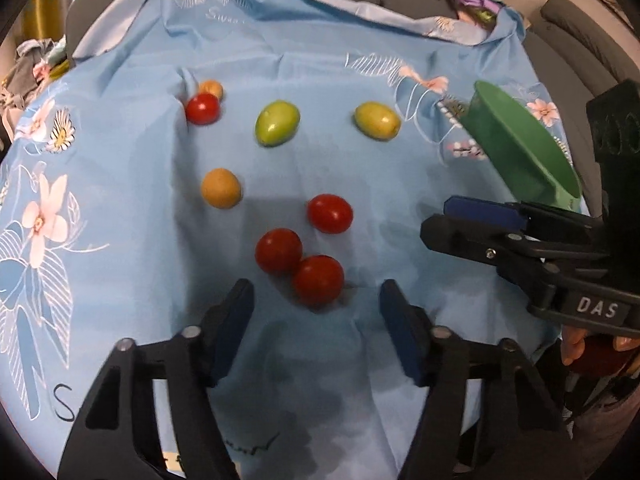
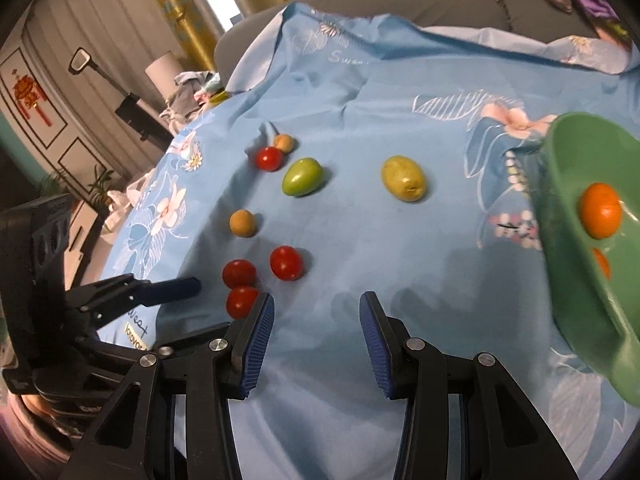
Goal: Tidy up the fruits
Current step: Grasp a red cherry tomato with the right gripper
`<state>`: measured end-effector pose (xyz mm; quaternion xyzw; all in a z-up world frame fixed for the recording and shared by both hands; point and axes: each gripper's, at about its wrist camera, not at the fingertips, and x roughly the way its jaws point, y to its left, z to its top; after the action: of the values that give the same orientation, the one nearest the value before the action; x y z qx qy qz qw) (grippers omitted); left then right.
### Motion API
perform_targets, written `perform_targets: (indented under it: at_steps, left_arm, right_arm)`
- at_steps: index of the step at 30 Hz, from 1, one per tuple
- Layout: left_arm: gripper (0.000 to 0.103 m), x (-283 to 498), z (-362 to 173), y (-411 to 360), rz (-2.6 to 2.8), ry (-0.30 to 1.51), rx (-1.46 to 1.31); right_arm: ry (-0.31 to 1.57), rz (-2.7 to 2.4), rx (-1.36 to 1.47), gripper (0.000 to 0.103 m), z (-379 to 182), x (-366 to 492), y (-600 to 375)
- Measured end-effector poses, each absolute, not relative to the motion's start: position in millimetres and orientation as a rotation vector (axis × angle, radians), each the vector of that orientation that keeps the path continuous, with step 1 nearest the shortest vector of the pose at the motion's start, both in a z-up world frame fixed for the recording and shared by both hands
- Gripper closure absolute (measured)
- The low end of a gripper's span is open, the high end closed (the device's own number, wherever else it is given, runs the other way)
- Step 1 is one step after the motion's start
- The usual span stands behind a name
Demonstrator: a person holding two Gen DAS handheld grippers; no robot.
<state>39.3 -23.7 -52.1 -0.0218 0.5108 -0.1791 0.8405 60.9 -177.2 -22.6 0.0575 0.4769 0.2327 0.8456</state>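
Two red tomatoes [image 1: 298,266] just ahead of left tool [image 1: 316,308] (spread wide)

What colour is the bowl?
Green; the bowl shows best in the right wrist view.

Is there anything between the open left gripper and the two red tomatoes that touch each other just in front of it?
Nothing visible does. Only bare blue cloth lies between the left gripper and the nearest red tomato, which touches a second one. The right gripper is off to the side.
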Motion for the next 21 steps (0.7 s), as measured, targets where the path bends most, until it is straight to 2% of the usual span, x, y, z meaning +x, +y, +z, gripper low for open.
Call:
perform_targets:
  at_steps: [2, 6, 11, 14, 16, 21]
  left_arm:
    - [0.048, 41, -56, -24, -0.381, 1.094, -0.057]
    - [0.060, 46, -63, -25, -0.379, 1.119, -0.074]
    - [0.065, 50, -63, -29, -0.371, 1.110, -0.058]
    - [0.074, 51, -63, -28, -0.360, 1.099, -0.043]
    - [0.074, 52, -63, -27, -0.362, 1.094, -0.039]
    - [0.075, 52, -64, -29, -0.368, 1.086, -0.024]
  right_arm:
    - [1.014, 0.516, 0.119, 0.058, -26, 67, -173]
    - [1.032, 0.545, 0.088, 0.058, -34, 79, -161]
    - [1.044, 0.585, 0.034, 0.058, -39, 91, -142]
    - [1.047, 0.590, -0.005, 0.058, -42, 95, -132]
    - [1.049, 0.595, -0.026, 0.058, -44, 97, -127]
    - [1.064, 0.591, -0.070, 0.073, -50, 99, -119]
